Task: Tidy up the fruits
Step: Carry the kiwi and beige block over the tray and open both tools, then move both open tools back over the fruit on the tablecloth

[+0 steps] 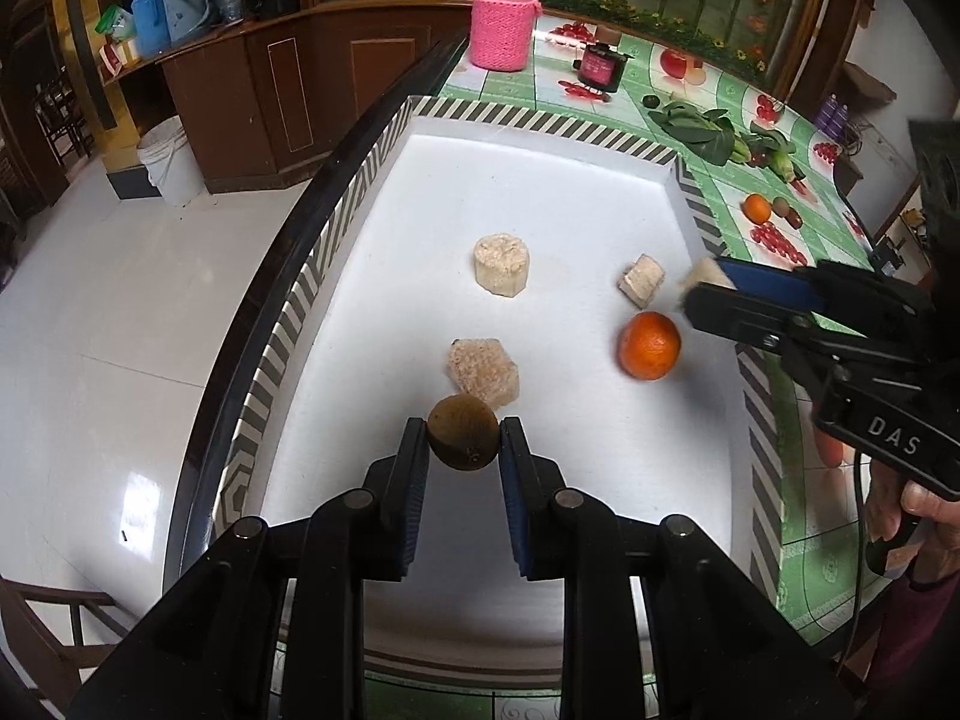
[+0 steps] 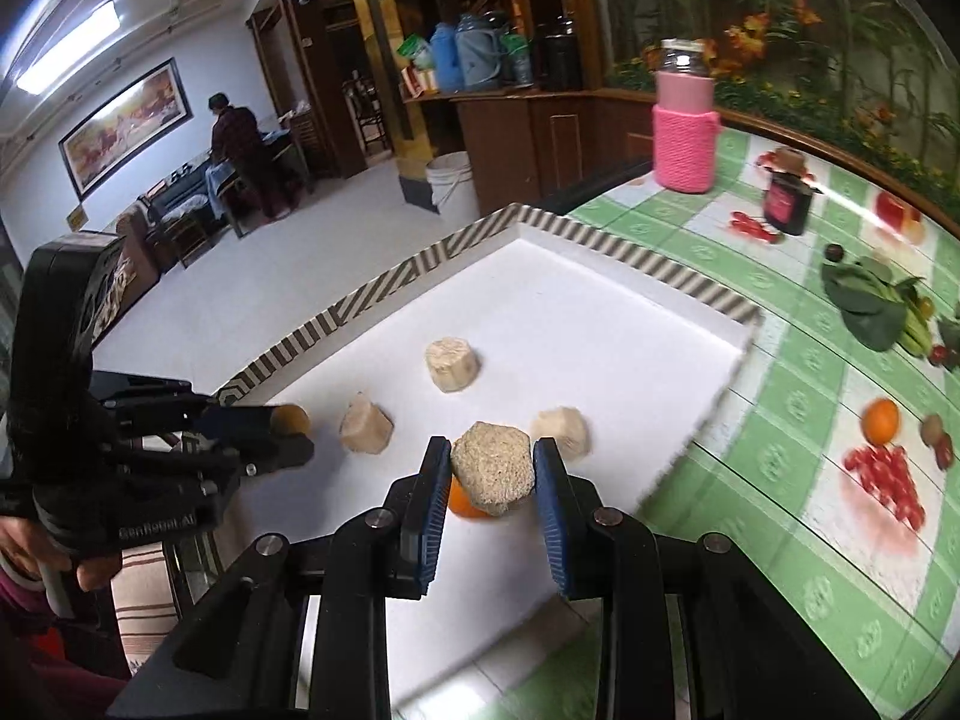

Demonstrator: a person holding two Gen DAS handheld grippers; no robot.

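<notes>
Your left gripper pinches the kiwi, your right gripper a tan block; the orange at three o'clock already lies in the tray, so sorting looks midway.

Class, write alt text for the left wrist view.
The left gripper is shut on a brown kiwi above a white tray holding an orange and three beige chunks. The right gripper enters at right, gripping another chunk.

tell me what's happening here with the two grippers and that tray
A person holds a gripper in each hand over a white tray with a striped rim. The left gripper is shut on a brown fuzzy kiwi; the right gripper is shut on a pale beige hexagonal chunk. A round orange and three more beige chunks lie on the tray.
</notes>
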